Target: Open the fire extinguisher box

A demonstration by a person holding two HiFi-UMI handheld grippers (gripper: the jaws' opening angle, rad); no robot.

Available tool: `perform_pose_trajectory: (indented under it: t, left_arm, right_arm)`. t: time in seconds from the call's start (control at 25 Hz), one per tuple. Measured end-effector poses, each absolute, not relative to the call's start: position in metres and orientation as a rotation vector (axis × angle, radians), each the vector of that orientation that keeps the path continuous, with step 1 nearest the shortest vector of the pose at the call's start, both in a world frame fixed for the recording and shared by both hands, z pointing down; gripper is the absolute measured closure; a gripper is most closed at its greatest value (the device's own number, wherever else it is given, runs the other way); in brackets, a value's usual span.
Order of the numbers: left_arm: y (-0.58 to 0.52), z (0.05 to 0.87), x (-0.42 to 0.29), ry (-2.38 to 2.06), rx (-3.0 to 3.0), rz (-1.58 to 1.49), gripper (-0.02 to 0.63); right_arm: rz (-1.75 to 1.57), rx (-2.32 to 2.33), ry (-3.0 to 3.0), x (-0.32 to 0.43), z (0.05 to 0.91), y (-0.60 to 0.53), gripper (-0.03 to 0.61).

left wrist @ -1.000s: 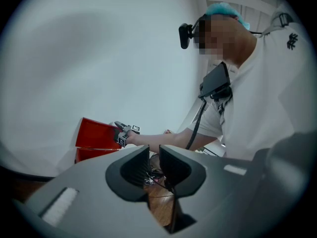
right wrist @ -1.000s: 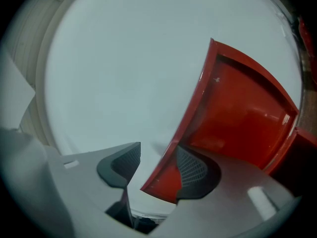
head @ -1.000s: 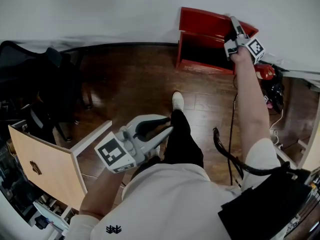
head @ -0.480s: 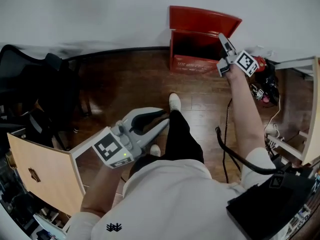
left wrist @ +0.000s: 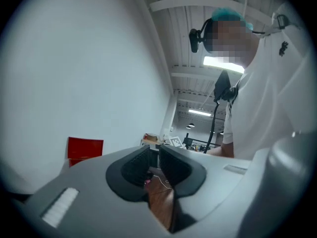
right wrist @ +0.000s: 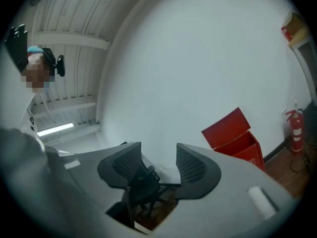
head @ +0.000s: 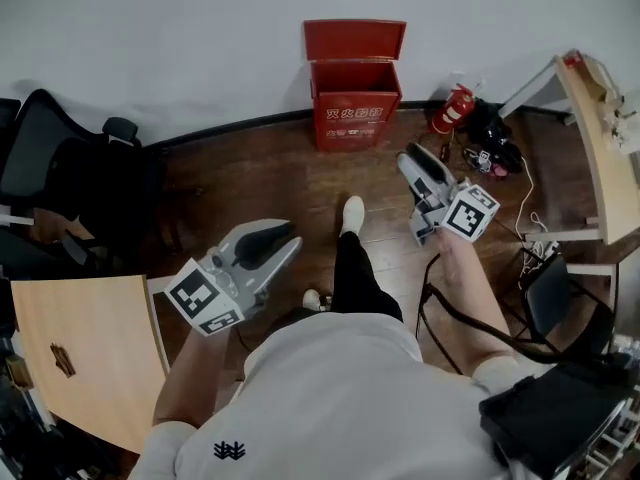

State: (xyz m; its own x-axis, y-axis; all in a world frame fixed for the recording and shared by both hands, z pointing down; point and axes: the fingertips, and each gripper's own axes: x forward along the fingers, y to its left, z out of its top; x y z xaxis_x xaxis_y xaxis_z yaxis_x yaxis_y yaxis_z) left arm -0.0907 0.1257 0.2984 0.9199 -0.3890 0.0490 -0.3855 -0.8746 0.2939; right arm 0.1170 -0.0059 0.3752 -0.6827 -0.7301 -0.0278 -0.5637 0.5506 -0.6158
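Observation:
The red fire extinguisher box [head: 355, 98] stands on the wood floor against the white wall, its lid [head: 354, 39] raised upright. It also shows in the left gripper view as a red box [left wrist: 85, 148] and in the right gripper view as a tilted open box [right wrist: 233, 135]. My right gripper [head: 420, 163] hangs in the air well short of the box; its jaws are wide apart and closing, with nothing between them [right wrist: 158, 155]. My left gripper [head: 283, 240] is held low at the left, its jaws nearly together and empty [left wrist: 153, 155].
A red fire extinguisher [head: 450, 110] lies beside cables and gear [head: 495, 143] right of the box. A black office chair [head: 60, 158] is at the left, a wooden panel [head: 80, 348] at lower left, a desk [head: 595, 138] at the right. The person's foot [head: 351, 213] points toward the box.
The right gripper has come off the box's lid and drawn back toward the person. The person has stepped away, so the box looks smaller and its lid stands open.

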Motion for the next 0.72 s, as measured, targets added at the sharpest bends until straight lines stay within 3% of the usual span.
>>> perform_pose_trajectory:
  t: [0.28, 0.72]
  left_arm:
    - [0.21, 0.279, -0.065, -0.545, 2.839, 0.061, 0.565]
    - [0.307, 0.264, 0.003, -0.584, 2.843, -0.047, 0.565]
  right_arm:
    - [-0.736, -1.083, 2.653, 0.138, 0.325, 0.167, 0.368]
    - [-0.588, -1.081, 2.839, 0.171, 0.303, 0.305, 0.37]
